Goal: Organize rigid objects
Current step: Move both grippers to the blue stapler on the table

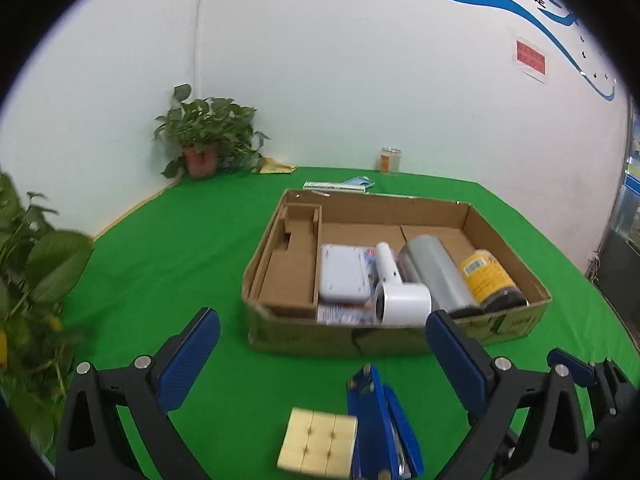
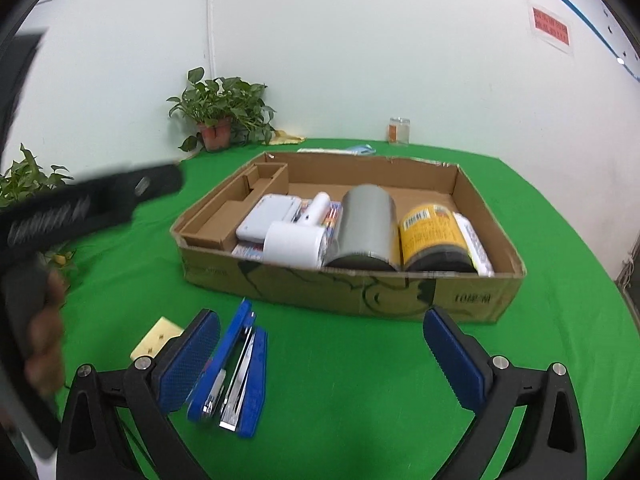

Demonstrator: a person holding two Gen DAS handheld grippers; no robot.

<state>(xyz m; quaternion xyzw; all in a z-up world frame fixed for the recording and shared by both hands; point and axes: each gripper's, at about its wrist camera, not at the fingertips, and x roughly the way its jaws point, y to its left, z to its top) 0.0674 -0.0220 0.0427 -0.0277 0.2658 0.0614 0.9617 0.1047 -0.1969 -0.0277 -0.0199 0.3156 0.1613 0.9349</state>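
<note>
Blue stapler [image 2: 236, 372]: lies open on green cloth [image 2: 360, 380], before the cardboard box [image 2: 400, 292].
Right view only: white packet [image 2: 476, 244] behind the yellow can [image 2: 430, 236].
Left gripper [image 1: 322, 350]: spread, empty.
Right gripper [image 2: 322, 350]: spread, empty.
Cube [image 1: 318, 444]: pale yellow, beside stapler.

Both wrist views look low and forward across the green table [image 1: 168, 240], sharing the nearby cardboard box [image 2: 320, 292].
</note>
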